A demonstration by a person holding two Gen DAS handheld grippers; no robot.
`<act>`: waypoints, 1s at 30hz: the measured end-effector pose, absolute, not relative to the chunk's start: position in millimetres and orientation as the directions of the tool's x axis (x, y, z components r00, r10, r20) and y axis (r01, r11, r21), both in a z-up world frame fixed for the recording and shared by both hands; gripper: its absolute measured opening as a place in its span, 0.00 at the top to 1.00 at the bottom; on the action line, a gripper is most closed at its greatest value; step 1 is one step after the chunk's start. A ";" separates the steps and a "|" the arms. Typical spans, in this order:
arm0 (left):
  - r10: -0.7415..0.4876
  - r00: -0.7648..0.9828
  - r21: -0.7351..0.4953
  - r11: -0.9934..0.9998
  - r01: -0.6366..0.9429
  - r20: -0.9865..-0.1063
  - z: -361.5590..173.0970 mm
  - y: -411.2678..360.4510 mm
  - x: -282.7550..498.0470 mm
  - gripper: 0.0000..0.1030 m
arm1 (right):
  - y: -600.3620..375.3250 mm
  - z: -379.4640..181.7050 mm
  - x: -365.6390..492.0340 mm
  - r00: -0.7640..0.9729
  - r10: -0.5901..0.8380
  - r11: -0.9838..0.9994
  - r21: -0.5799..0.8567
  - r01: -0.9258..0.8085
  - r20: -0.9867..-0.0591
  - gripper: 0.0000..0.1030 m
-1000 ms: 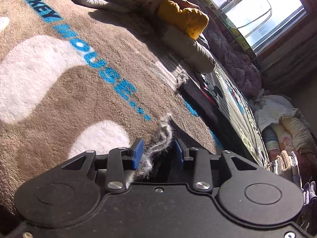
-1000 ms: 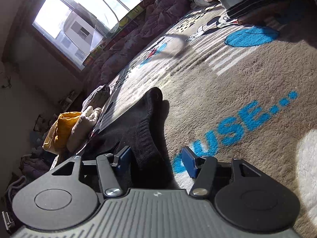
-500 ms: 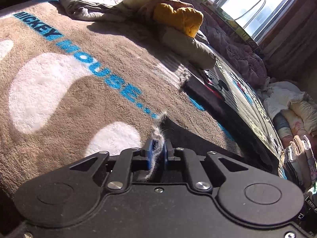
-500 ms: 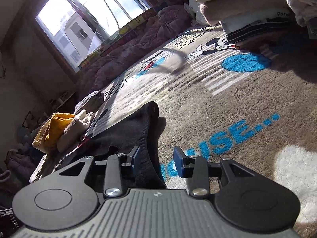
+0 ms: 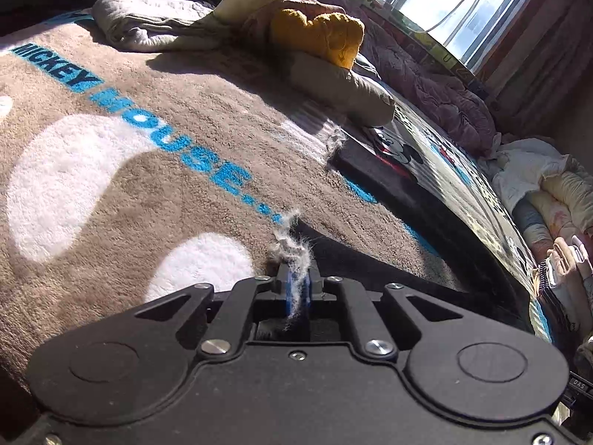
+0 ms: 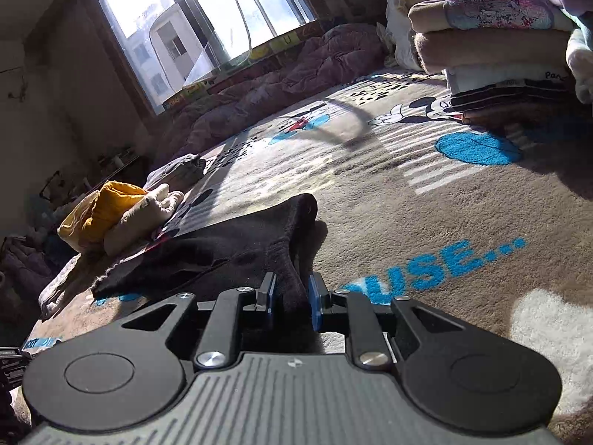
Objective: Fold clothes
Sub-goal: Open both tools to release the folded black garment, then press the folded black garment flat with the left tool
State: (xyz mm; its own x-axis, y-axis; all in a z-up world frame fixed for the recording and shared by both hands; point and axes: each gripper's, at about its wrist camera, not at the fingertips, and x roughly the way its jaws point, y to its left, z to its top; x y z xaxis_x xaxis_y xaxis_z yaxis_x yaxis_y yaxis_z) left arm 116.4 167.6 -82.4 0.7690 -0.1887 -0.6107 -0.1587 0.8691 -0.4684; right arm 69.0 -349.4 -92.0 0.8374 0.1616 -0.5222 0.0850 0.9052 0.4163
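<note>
Both wrist cameras sit low, close over the blanket [image 5: 148,170], facing the window [image 6: 207,26]; both share the black garment [image 6: 229,248].

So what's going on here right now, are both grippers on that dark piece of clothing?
Yes. A black garment lies spread on the brown Mickey Mouse blanket. The left gripper is shut on the garment's pale frayed edge, and the right gripper has just been closing, with a bunched fold of the same black fabric between its pads. Other clothes sit behind: a yellow piece in a loose pile, and a folded stack.
</note>
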 end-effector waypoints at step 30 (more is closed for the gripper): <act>-0.446 0.745 -0.103 0.882 0.460 -0.496 -46.3 -47.3 237.8 0.64 | -372.3 -96.6 218.4 0.790 0.302 0.909 0.411 -0.070 -0.534 0.81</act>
State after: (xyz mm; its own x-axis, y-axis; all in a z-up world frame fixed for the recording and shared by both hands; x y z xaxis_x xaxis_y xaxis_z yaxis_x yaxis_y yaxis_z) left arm 237.8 -47.3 -46.3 0.7447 -0.4465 -0.4960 0.4603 0.8818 -0.1026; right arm 218.4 -372.3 -96.6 0.7899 0.3022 -0.5336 -0.0700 0.9089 0.4111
